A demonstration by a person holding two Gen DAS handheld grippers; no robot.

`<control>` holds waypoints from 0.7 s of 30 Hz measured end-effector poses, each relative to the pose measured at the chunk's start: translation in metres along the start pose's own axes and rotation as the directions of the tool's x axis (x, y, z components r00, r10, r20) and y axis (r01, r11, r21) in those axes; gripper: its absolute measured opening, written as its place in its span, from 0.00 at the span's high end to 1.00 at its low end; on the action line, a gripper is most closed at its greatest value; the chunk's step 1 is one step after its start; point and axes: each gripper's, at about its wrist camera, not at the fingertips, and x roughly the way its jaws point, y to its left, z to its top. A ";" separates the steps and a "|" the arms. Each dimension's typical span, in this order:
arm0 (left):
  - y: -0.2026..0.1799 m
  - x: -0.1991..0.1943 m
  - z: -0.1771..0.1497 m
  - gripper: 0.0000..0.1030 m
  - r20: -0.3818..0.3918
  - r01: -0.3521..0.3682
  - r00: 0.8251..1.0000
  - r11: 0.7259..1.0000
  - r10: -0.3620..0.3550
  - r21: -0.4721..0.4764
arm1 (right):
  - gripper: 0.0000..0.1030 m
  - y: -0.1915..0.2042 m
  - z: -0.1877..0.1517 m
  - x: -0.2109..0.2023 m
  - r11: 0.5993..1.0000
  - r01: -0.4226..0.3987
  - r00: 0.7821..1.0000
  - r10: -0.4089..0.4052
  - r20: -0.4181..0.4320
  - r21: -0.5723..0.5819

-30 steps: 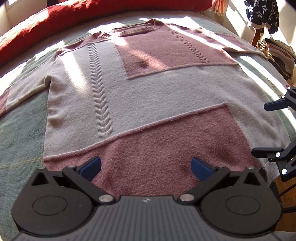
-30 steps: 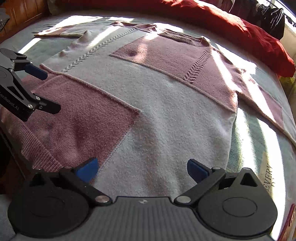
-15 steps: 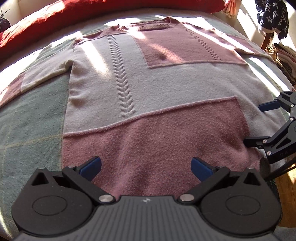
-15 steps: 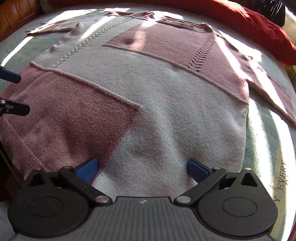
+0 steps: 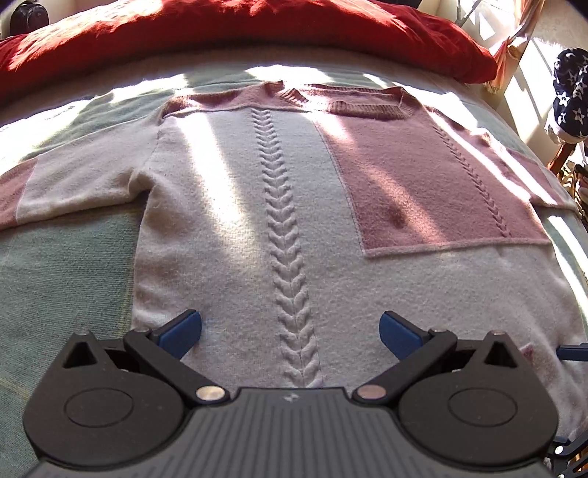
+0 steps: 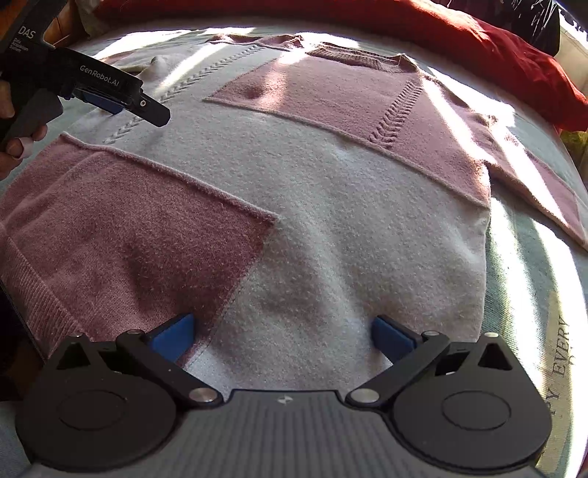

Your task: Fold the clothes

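A cream and pink patchwork sweater (image 5: 294, 206) lies spread flat on the bed, front up, neck at the far end. My left gripper (image 5: 290, 327) hovers open over its cream middle, straddling the cable braid (image 5: 283, 228), with nothing between the fingers. The left sleeve (image 5: 73, 184) stretches out to the left. My right gripper (image 6: 283, 331) is open low over the sweater (image 6: 330, 206) near the hem, where the pink patch (image 6: 128, 228) meets the cream. The left gripper (image 6: 110, 99), held by a hand (image 6: 14, 147), shows at the upper left of the right wrist view.
A red duvet (image 5: 257, 33) runs along the far side of the bed. The pale green bedspread (image 5: 66, 264) shows around the sweater, with printed lettering (image 6: 562, 353) on the right. A dark star-print garment (image 5: 569, 95) hangs at the far right.
My left gripper has moved up the sweater from the pink hem patch to the cream middle by the braid. My right gripper has edged closer over the hem. Both stay open.
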 end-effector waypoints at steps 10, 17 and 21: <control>-0.001 -0.010 0.033 0.01 0.077 0.053 0.995 0.996 -0.059 0.075 | 0.00 -0.011 0.038 -0.010 0.992 -0.027 0.999 0.032 -0.044 0.119; 0.008 0.013 0.066 0.01 0.107 0.095 0.989 0.992 -0.103 0.082 | 0.00 -0.019 0.089 0.000 0.968 -0.064 0.998 0.060 0.024 0.243; 0.024 0.035 0.078 0.01 0.074 0.097 0.992 0.994 -0.100 0.045 | 0.00 -0.015 0.113 0.012 0.959 -0.060 0.998 0.051 0.037 0.277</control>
